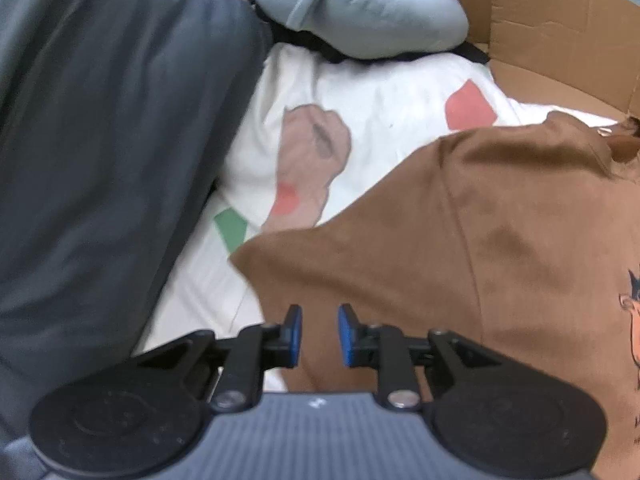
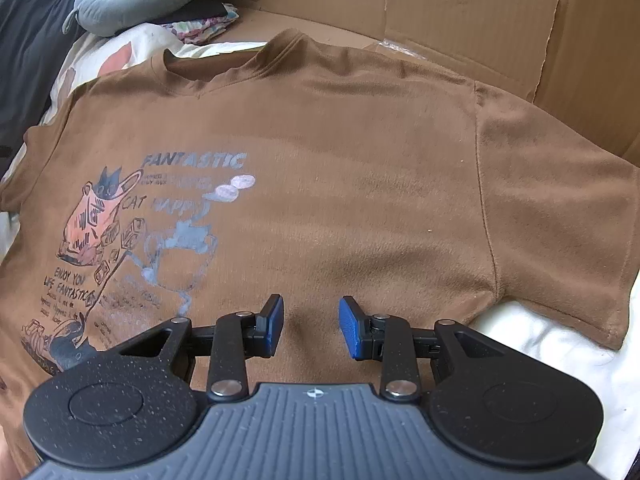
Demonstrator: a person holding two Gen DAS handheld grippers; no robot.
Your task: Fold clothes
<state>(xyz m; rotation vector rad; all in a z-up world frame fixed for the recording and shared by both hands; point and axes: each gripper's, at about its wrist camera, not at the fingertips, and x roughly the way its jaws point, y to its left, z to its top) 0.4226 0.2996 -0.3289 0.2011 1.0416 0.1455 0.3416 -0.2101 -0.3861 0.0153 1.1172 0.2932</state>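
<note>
Both tools hang with jaws apart, gripping nothing: the left gripper (image 1: 319, 335) over the near left sleeve, the right gripper (image 2: 311, 330) over the brown cat-print T-shirt (image 2: 320, 168), spread flat on the white printed sheet (image 1: 384, 92). A deep pinch could catch that sheet too and drag it

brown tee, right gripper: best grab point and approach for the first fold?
Probably the short sleeve's hem edge, approached from the right over the white sheet. The brown tee lies flat, print up; that sleeve's edge is exposed. The right gripper is open above the body.
</note>
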